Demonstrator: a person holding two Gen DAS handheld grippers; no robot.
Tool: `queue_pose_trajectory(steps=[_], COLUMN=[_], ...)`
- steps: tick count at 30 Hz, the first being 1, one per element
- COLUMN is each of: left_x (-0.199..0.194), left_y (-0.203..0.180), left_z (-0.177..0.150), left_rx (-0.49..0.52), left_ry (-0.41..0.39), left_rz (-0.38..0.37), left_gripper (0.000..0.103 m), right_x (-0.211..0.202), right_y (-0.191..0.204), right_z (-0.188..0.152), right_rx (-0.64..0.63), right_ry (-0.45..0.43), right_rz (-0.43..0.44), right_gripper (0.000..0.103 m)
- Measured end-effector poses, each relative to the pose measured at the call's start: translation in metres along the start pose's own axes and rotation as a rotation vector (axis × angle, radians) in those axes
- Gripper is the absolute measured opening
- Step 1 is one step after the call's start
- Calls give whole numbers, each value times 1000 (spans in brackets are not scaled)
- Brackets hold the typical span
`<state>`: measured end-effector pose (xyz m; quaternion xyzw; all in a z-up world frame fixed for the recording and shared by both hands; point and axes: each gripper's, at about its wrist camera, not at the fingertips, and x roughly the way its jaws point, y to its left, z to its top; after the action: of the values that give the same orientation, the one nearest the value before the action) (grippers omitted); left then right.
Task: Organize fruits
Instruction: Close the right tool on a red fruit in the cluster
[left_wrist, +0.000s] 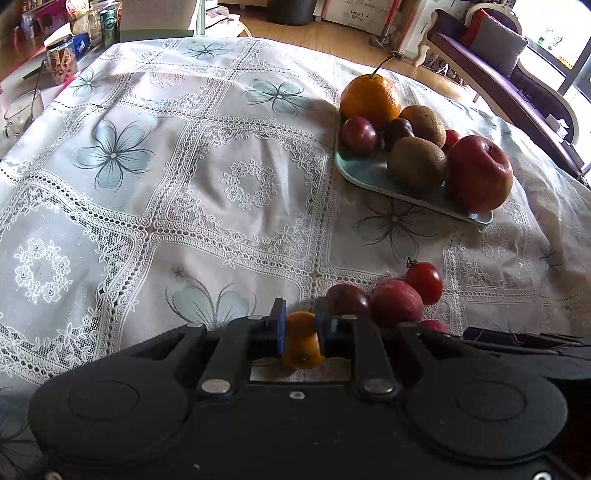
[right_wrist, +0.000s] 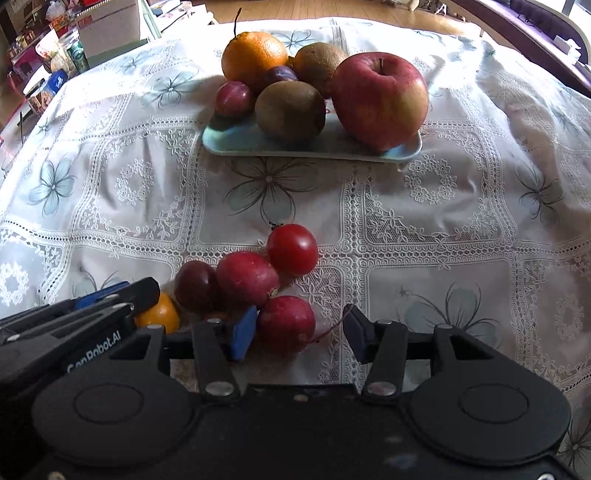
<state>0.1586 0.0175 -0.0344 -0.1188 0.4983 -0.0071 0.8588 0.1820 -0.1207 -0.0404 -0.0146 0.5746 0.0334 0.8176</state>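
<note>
My left gripper (left_wrist: 301, 325) is shut on a small orange fruit (left_wrist: 302, 341), low over the lace tablecloth; the same fruit (right_wrist: 159, 315) shows in the right wrist view between the left gripper's fingers (right_wrist: 110, 295). My right gripper (right_wrist: 301, 328) stands open around a red fruit (right_wrist: 286, 323), whose left side touches the left blue pad. Just beyond lie a dark plum (right_wrist: 195, 286), another red fruit (right_wrist: 246, 277) and a cherry tomato (right_wrist: 292, 249). A pale blue plate (right_wrist: 236, 142) farther back holds an orange (right_wrist: 255, 55), two kiwis, plums and a big red apple (right_wrist: 380, 99).
Jars, a green can (left_wrist: 110, 25) and a glass cup (left_wrist: 22, 110) stand at the table's far left. A purple sofa (left_wrist: 517, 74) lies beyond the table's right edge. Bare tablecloth (left_wrist: 147, 177) stretches left of the plate (left_wrist: 358, 173).
</note>
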Motion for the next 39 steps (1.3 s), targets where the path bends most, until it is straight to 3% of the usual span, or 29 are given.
queue_pose_trajectory(steps=[5, 7, 15, 24, 32, 39], left_x=[2, 2, 3, 8, 7, 3], left_y=[3, 3, -3, -18, -26, -19], left_z=[2, 1, -1, -4, -7, -6], left_rx=[-11, -9, 31, 129, 178, 142], left_ry=[11, 19, 35, 78, 67, 60], left_rz=[-19, -34, -43, -15, 27, -13], left_gripper=[31, 35, 38, 48, 49, 42], right_x=[4, 9, -7, -3, -4, -9], right_y=[7, 4, -27, -39, -41, -44], right_z=[2, 2, -6, -6, -7, -10], right_rx=[-29, -32, 126, 198, 219, 238], right_ry=[12, 55, -28, -1, 0, -32], right_rz=[-21, 27, 92, 110, 108, 111], right_gripper=[53, 35, 36, 36, 36, 36])
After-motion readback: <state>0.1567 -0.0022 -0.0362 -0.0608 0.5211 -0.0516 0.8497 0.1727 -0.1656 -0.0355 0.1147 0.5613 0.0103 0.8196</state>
